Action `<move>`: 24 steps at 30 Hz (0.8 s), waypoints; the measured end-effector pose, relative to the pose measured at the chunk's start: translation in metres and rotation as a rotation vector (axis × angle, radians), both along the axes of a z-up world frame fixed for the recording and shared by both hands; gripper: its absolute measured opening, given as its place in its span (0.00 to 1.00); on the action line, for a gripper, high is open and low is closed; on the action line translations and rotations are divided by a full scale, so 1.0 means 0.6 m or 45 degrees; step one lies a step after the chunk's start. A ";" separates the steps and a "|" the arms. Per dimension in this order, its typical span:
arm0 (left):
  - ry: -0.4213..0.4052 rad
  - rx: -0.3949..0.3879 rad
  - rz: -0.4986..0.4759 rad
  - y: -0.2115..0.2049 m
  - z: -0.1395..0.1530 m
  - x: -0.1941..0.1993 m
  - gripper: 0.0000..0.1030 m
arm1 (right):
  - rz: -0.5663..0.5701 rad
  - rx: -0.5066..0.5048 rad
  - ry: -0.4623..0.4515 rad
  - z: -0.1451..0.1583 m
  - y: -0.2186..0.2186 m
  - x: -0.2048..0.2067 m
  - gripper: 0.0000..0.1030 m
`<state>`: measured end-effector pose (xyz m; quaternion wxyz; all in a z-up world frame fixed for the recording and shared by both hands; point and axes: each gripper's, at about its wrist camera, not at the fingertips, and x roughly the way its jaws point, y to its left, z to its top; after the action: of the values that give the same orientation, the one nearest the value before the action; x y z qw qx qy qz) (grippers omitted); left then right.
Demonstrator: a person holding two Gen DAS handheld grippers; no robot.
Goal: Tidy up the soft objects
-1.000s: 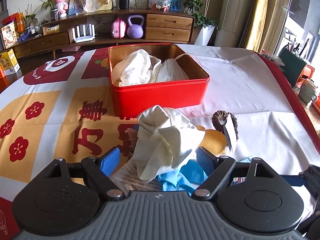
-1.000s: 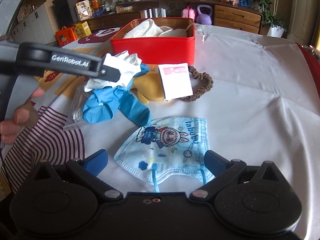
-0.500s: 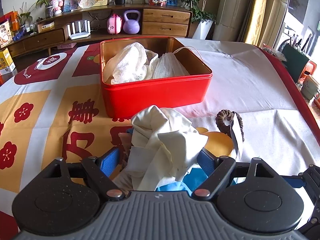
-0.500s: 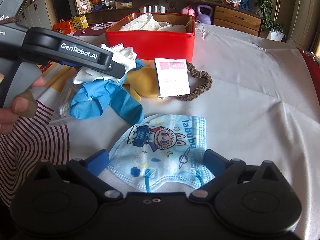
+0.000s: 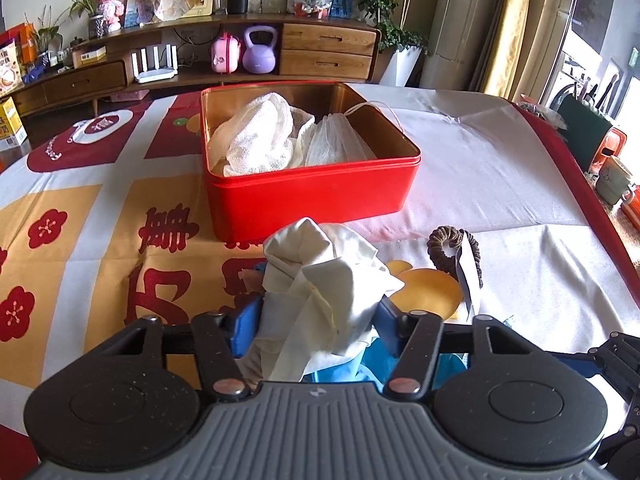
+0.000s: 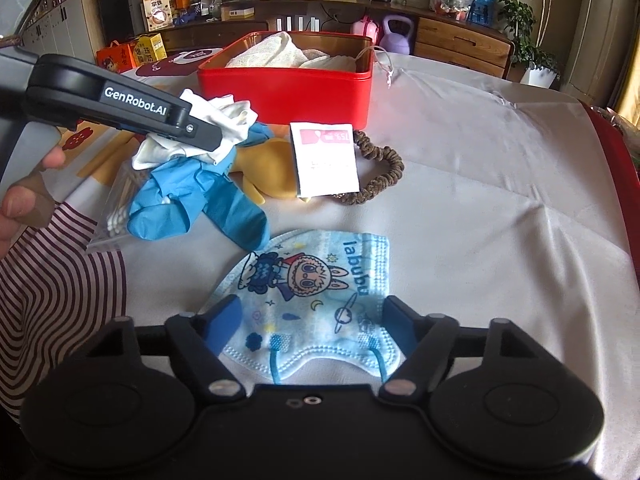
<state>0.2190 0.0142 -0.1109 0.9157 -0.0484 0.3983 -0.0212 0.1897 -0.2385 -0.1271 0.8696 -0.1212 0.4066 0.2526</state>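
Left wrist: red tin (image 5: 312, 196), white mesh cloths (image 5: 256, 140), possibly bags.

Crumpled white cloth (image 5: 324, 288) sits atop blue gloves (image 6: 192, 200), bunched, beside a yellow soft item (image 6: 272, 172). Brown braided hair tie (image 6: 380, 176) lies flat with a white card (image 6: 326, 160) over it. Printed light-blue face mask (image 6: 312, 292) lies flat, nearest. Red box (image 5: 312, 196), open, holds white mesh cloths (image 5: 260, 140).
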 end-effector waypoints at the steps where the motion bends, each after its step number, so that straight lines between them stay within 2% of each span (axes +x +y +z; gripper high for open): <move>1: -0.005 0.000 0.000 0.000 0.002 -0.001 0.51 | 0.005 0.004 -0.001 0.001 -0.001 -0.001 0.59; 2: -0.008 0.001 0.002 0.001 0.004 -0.002 0.50 | 0.010 0.002 -0.006 0.002 -0.001 -0.002 0.57; 4: -0.011 0.004 0.006 0.001 0.007 -0.003 0.41 | 0.026 0.002 -0.014 0.003 0.000 -0.006 0.40; 5: -0.013 0.005 0.008 0.002 0.009 -0.004 0.39 | 0.031 0.002 -0.018 0.005 0.001 -0.007 0.36; 7: -0.021 0.007 0.009 0.003 0.013 -0.005 0.34 | 0.040 0.003 -0.014 0.007 0.003 -0.009 0.21; 10: -0.039 0.011 0.003 0.004 0.020 -0.009 0.32 | 0.041 0.001 -0.008 0.011 0.004 -0.009 0.10; 13: -0.056 0.013 -0.006 0.006 0.028 -0.012 0.28 | 0.030 0.006 -0.015 0.015 0.000 -0.010 0.07; 24: -0.071 0.031 -0.021 0.012 0.054 -0.021 0.10 | -0.016 0.094 -0.036 0.061 -0.026 -0.021 0.06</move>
<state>0.2062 0.0212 -0.0787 0.9268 -0.0335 0.3731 -0.0253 0.1772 -0.2542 -0.0908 0.8807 -0.0900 0.3856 0.2601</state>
